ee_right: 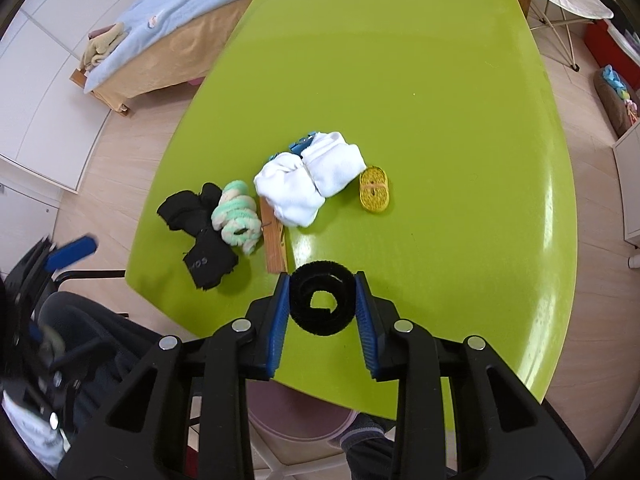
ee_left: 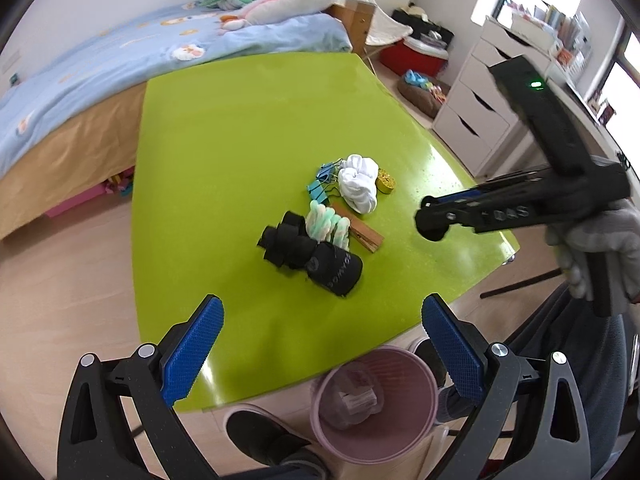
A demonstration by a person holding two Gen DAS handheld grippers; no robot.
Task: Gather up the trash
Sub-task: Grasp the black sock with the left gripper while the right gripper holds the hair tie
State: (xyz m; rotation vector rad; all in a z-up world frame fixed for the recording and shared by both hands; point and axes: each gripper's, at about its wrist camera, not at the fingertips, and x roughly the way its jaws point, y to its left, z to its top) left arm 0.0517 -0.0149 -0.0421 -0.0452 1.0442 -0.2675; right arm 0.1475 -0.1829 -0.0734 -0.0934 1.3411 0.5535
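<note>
With the black hook-and-loop roll (ee_right: 322, 304) clamped flat between its blue pads, the right claw (ee_right: 322, 308) is pointing steeply down over the near part of the green worktop (ee_right: 440, 120), the roll's open centre facing the camera. That roll is the piece in hand, and everything now turns on where the bin sits from it: the pink wastebasket (ee_left: 374, 404) stands on the floor just past the worktop's near edge, below and toward the person, and in the right wrist view only a sliver of its pink rim peeks out under that edge, right beneath the claw. So the carry looks short, back toward the body and down.

The left claw (ee_left: 322, 354) hangs empty, jaws spread wide, and from its own camera the wastebasket lies almost straight between its fingers, something clear and crumpled already in the bottom. It's the nearer one to the bin, but the right has the load.

Further out, the pile waits mid-worktop: black rolled socks (ee_left: 312, 254), a mint-and-white fuzzy sock (ee_left: 328, 226), a wooden strip (ee_left: 362, 232), a white sock bundle (ee_left: 358, 188), blue binder clips (ee_left: 324, 182) and a yellow coil (ee_left: 386, 182).
</note>
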